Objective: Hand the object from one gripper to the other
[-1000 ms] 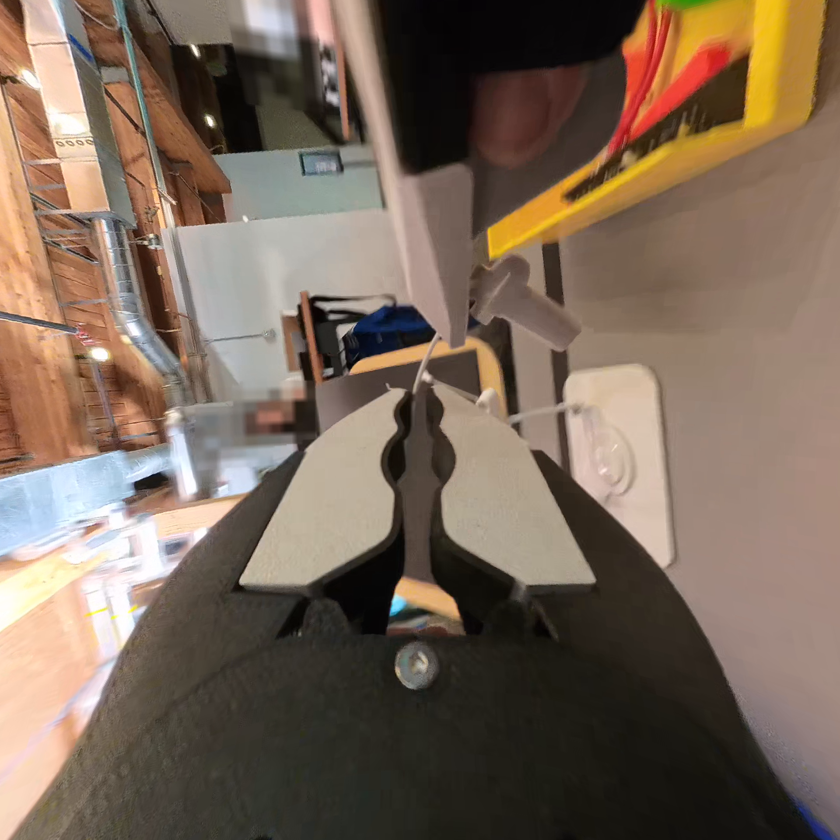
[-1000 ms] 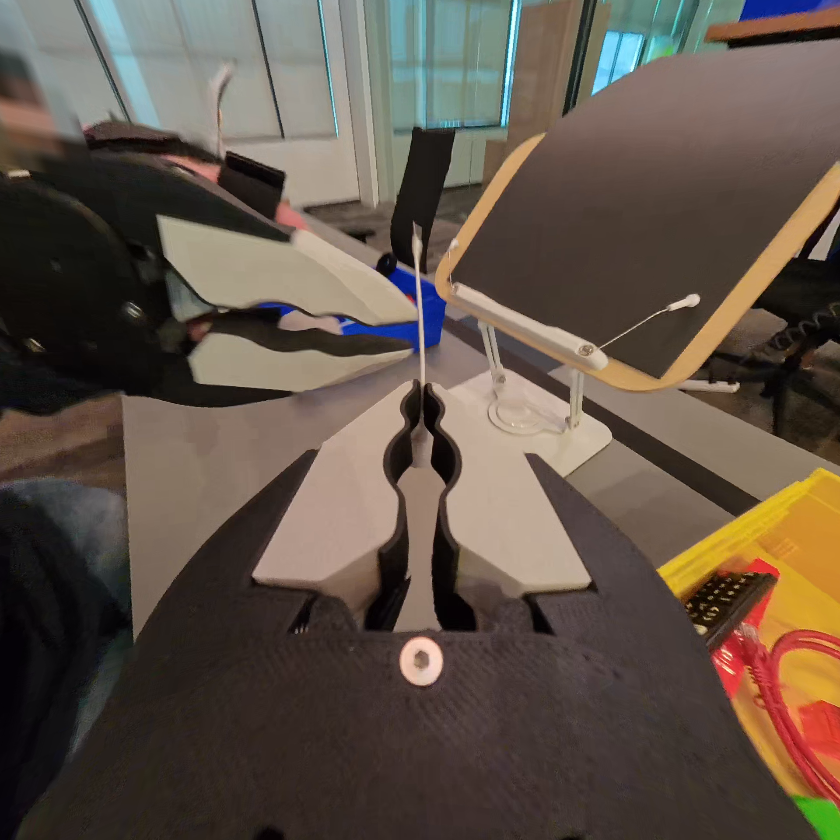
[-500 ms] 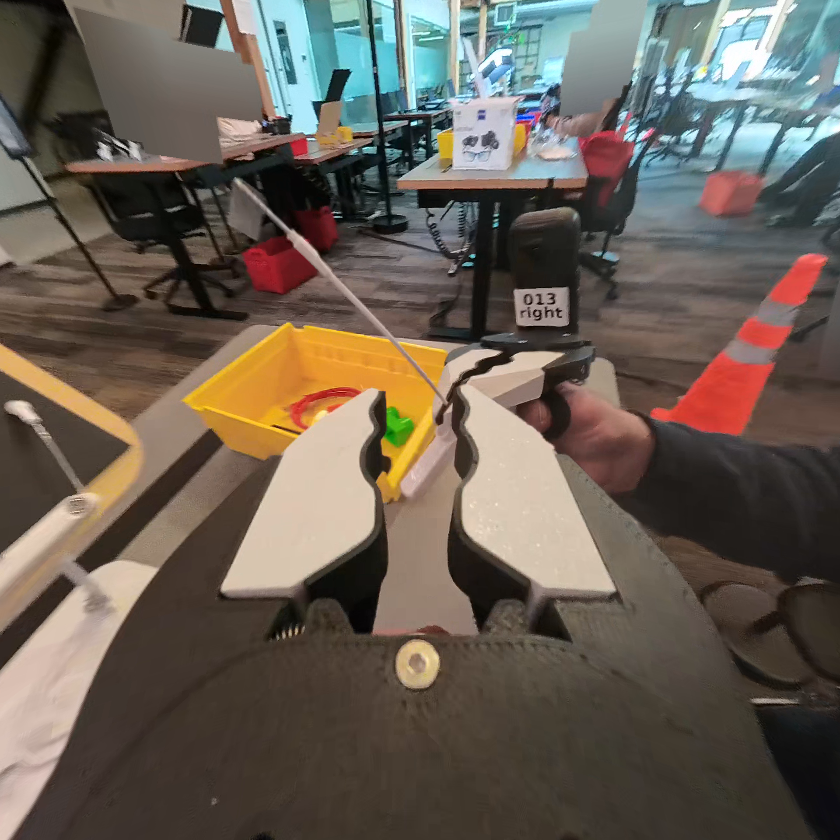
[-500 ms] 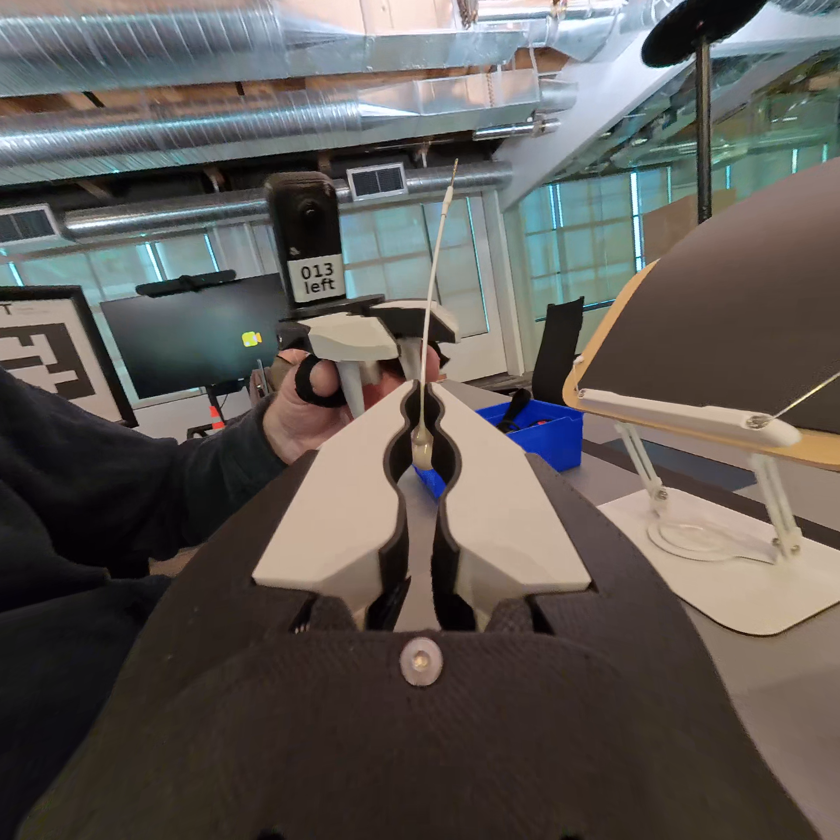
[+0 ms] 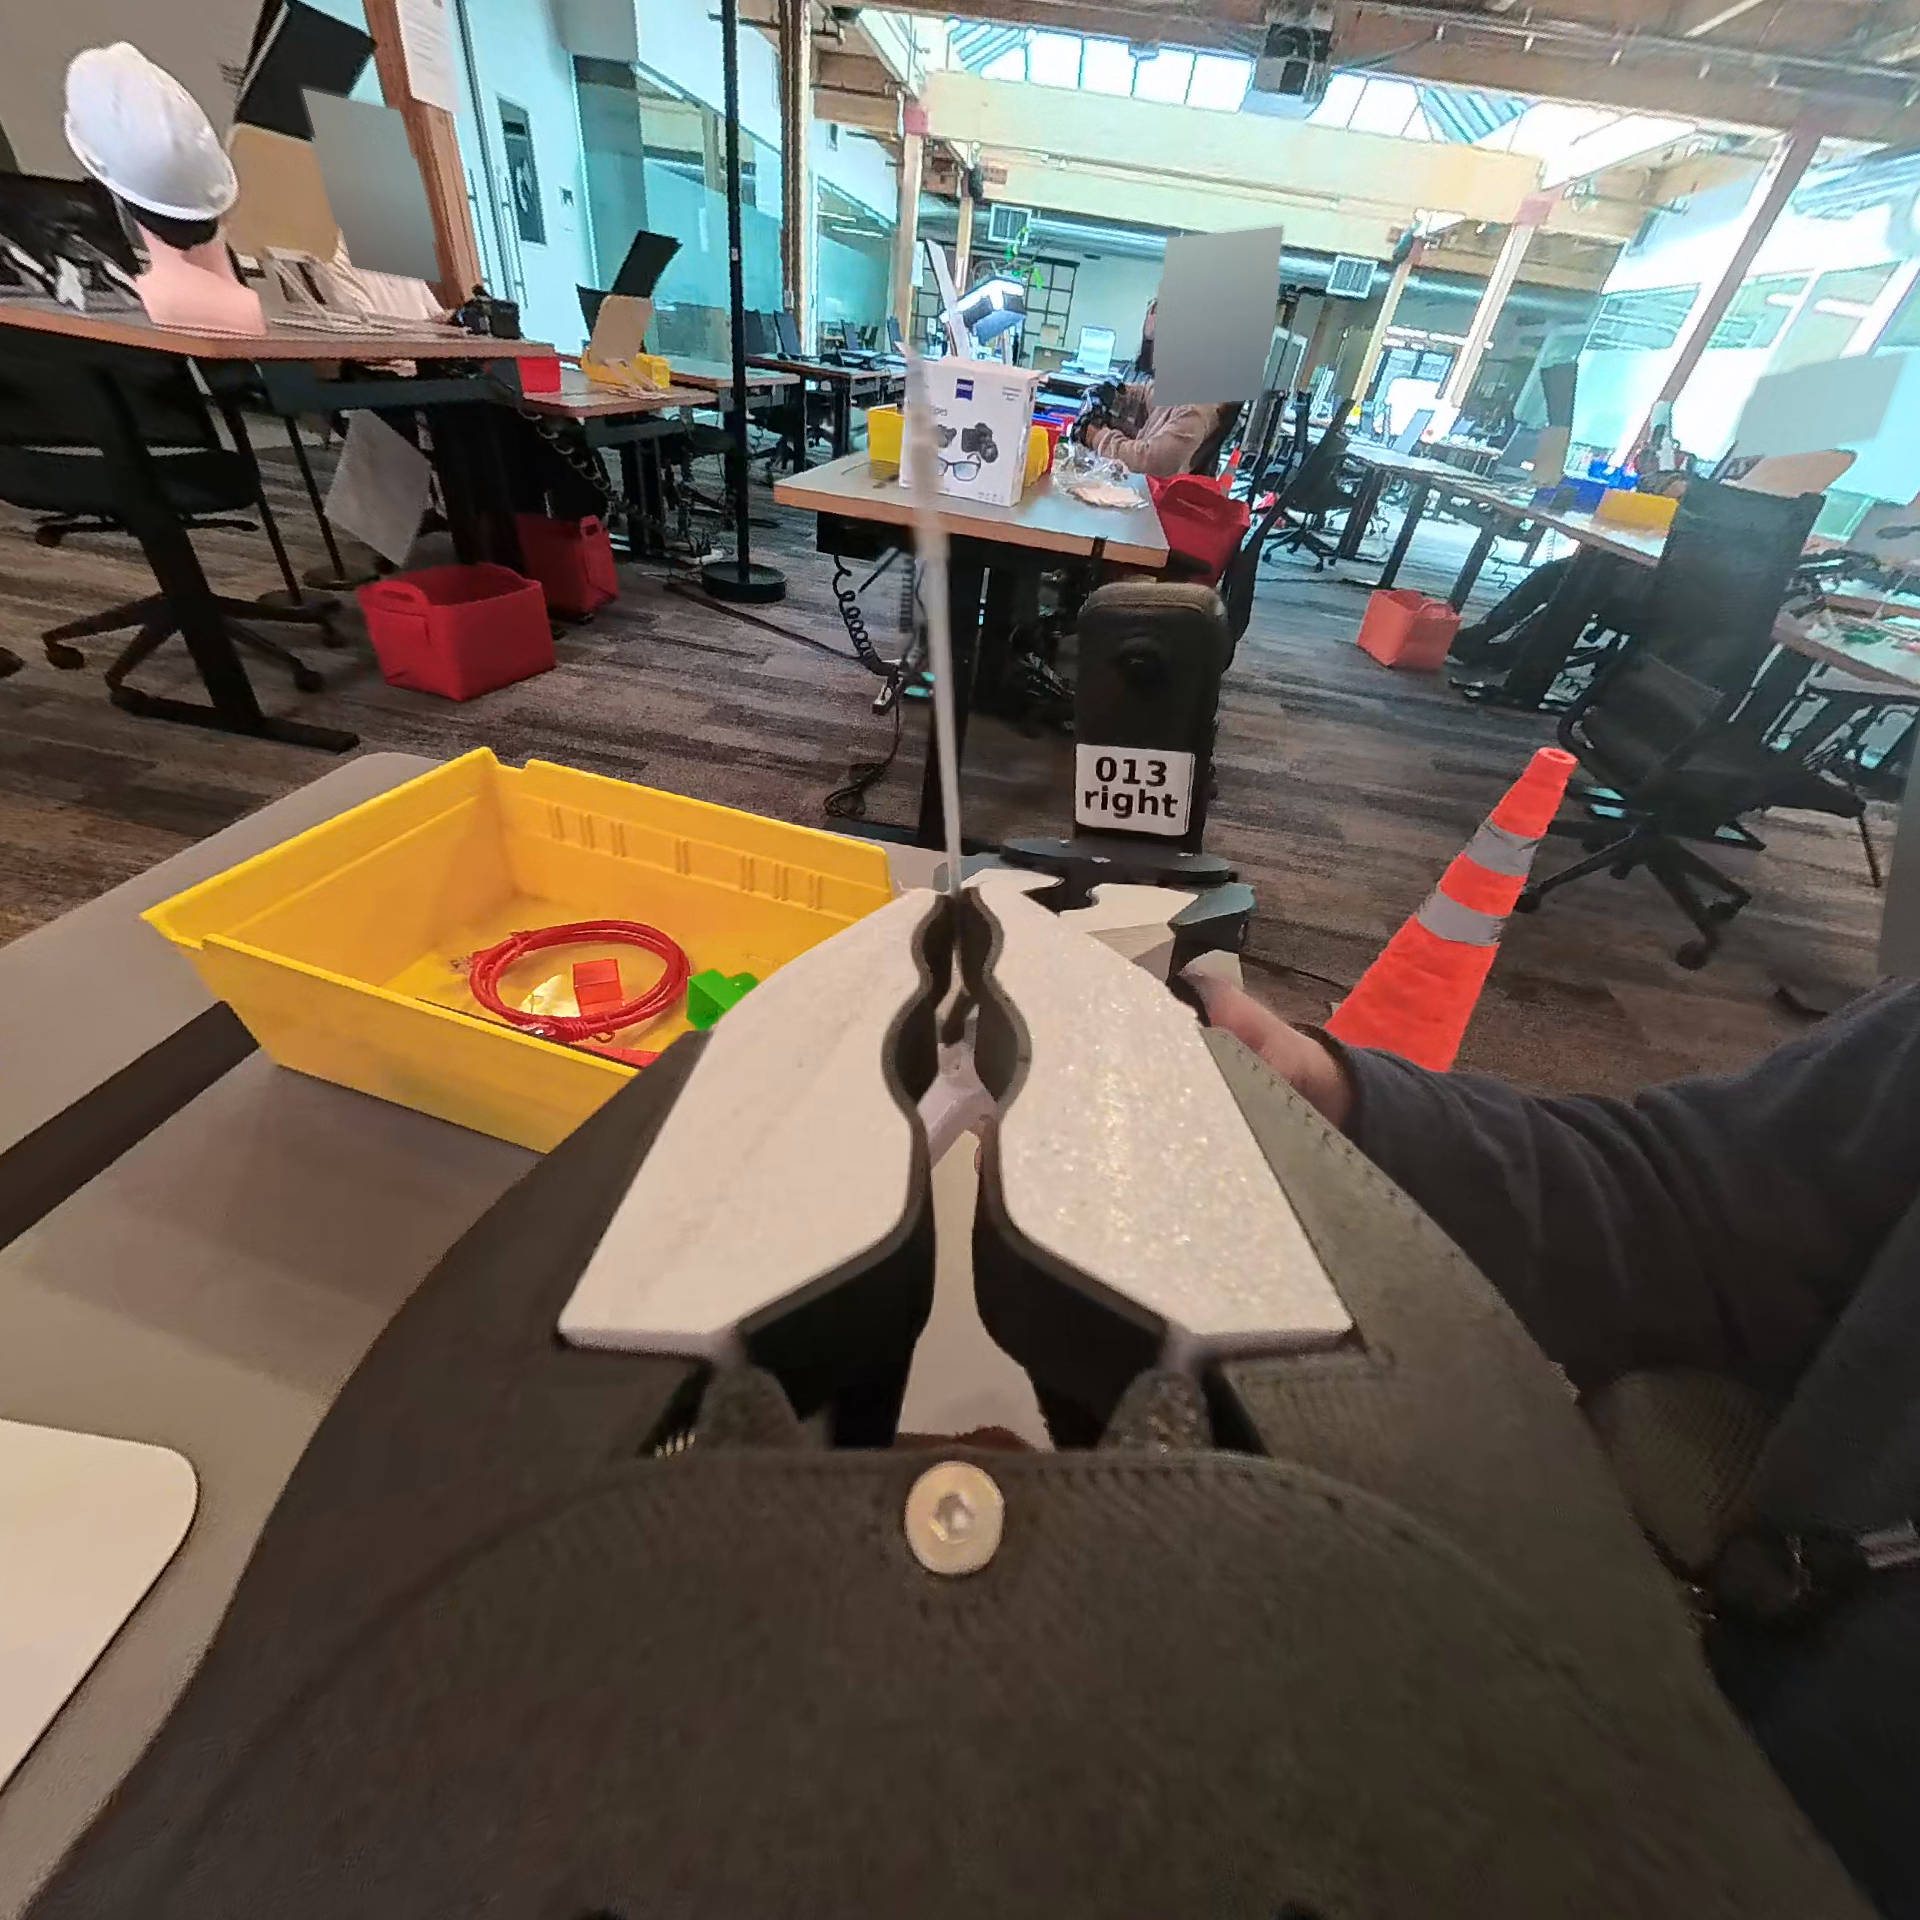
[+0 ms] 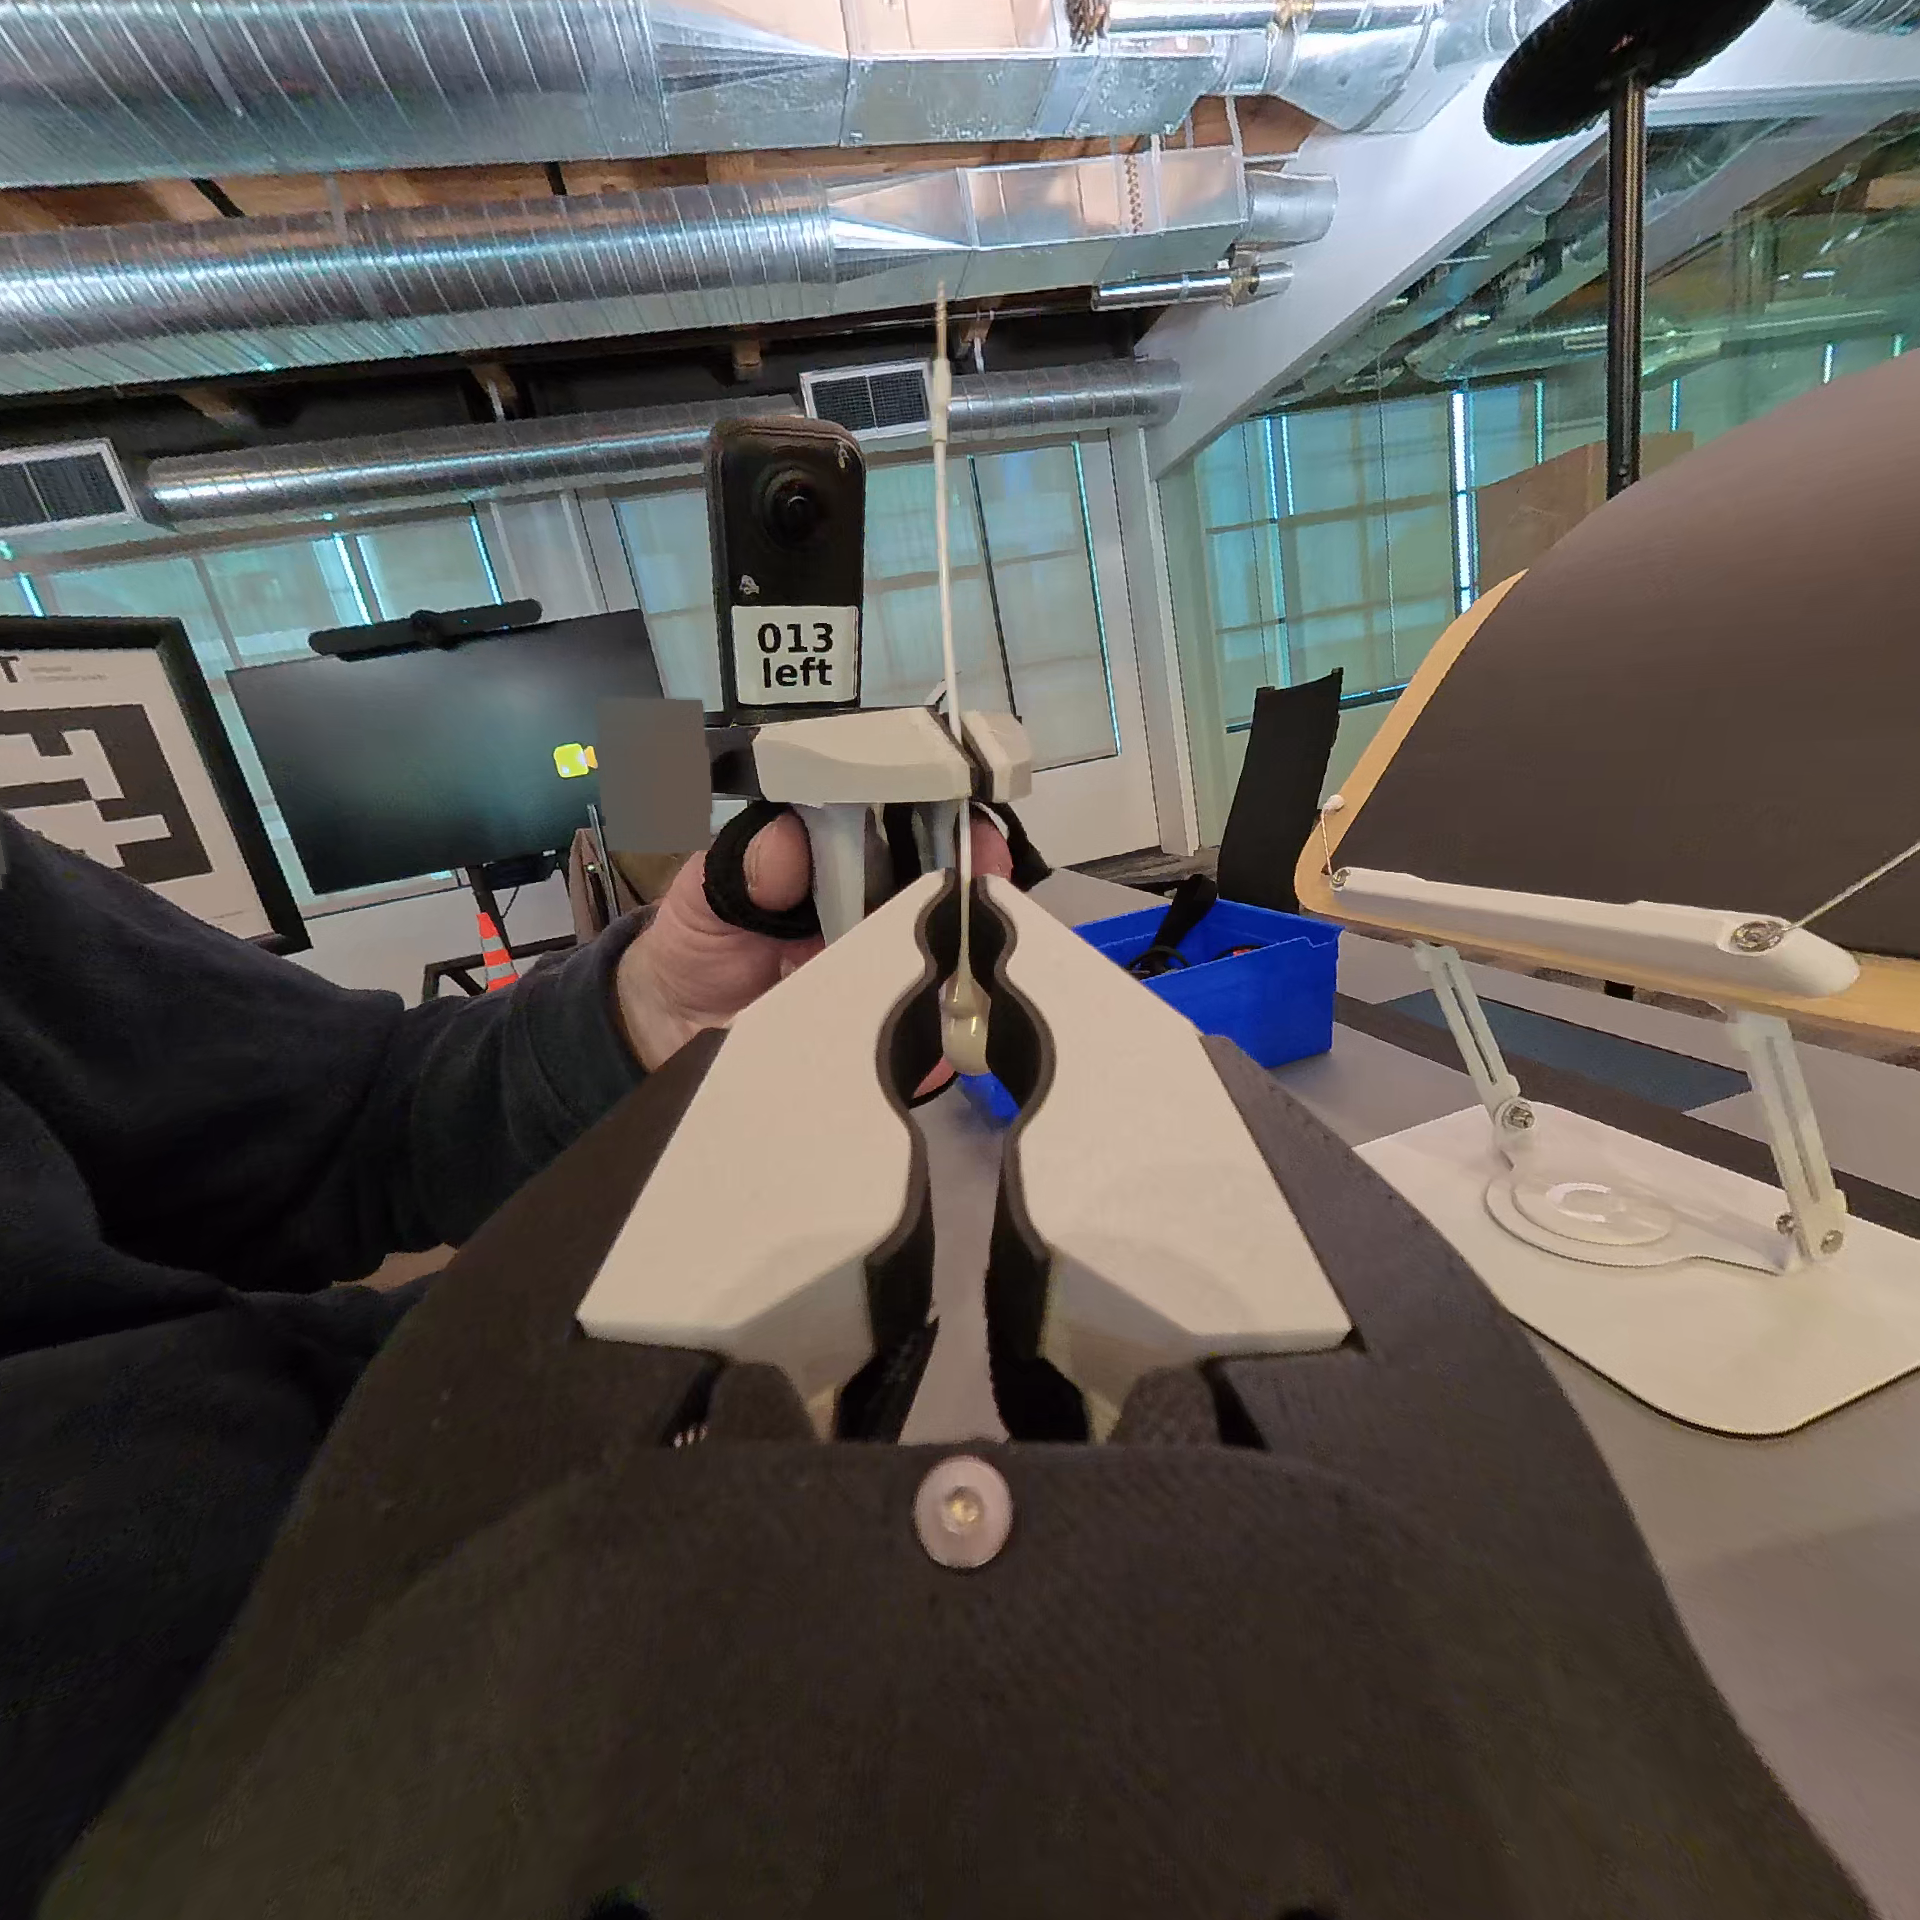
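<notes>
The object is a thin white rod (image 6: 948, 582) with a small bulb at its lower end, standing upright. My right gripper (image 6: 961, 883) is shut on it just above the bulb, which sits in the hollow between the fingers. My left gripper (image 6: 971, 764) faces it from beyond, held by a hand, with its fingers closed around the rod a little higher up. In the left wrist view my left gripper (image 5: 961, 914) is shut on the rod (image 5: 940, 644), which rises from its tips. The right gripper (image 5: 1081, 904) sits just behind it.
A yellow bin (image 5: 343, 935) with a red cable coil (image 5: 577, 977) and a green block stands on the grey table at the left. A blue bin (image 6: 1226, 987) and a tilted dark board (image 6: 1662, 831) on a white stand (image 6: 1662, 1309) are to the right. An orange cone (image 5: 1455, 935) stands on the floor. Left and right tips are no more than a few centimetres apart.
My left gripper swung round to face the right one and was open half a second ago. It has since closed on the rod. The rod now stands upright between both grippers.
</notes>
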A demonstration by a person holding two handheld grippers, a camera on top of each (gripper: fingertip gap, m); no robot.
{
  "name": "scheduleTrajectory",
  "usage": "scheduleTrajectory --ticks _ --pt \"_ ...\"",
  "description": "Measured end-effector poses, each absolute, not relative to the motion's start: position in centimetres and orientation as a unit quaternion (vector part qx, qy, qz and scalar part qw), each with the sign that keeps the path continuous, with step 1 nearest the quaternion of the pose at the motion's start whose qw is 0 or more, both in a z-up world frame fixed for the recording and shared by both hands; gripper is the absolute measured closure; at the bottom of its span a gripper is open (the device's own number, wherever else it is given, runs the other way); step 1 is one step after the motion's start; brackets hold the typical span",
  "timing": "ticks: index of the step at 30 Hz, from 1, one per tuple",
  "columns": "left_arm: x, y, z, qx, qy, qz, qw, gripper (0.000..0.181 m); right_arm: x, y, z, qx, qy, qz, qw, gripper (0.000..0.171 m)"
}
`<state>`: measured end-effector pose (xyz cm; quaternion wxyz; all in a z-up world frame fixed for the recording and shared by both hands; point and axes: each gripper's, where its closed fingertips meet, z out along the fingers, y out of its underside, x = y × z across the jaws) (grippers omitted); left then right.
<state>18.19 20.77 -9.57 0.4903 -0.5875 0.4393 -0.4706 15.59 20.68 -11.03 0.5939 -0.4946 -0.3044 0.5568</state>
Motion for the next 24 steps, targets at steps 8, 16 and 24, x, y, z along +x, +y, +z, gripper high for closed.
scheduleTrajectory --ticks 8,16,24 --pt "17.5 21.3 -10.3 -0.609 0.476 -0.387 0.503 0.180 16.3 21.0 -12.1 -0.536 -0.329 0.500 0.595 0.161" --pt "16.5 22.1 -12.5 -0.620 0.564 -0.219 0.500 0.180 16.4 20.5 -8.5 -0.543 -0.392 0.406 0.622 0.150" --pt "17.0 21.5 -13.9 -0.620 0.576 -0.215 0.488 0.180 15.4 20.5 -7.7 -0.532 -0.416 0.400 0.619 0.171"
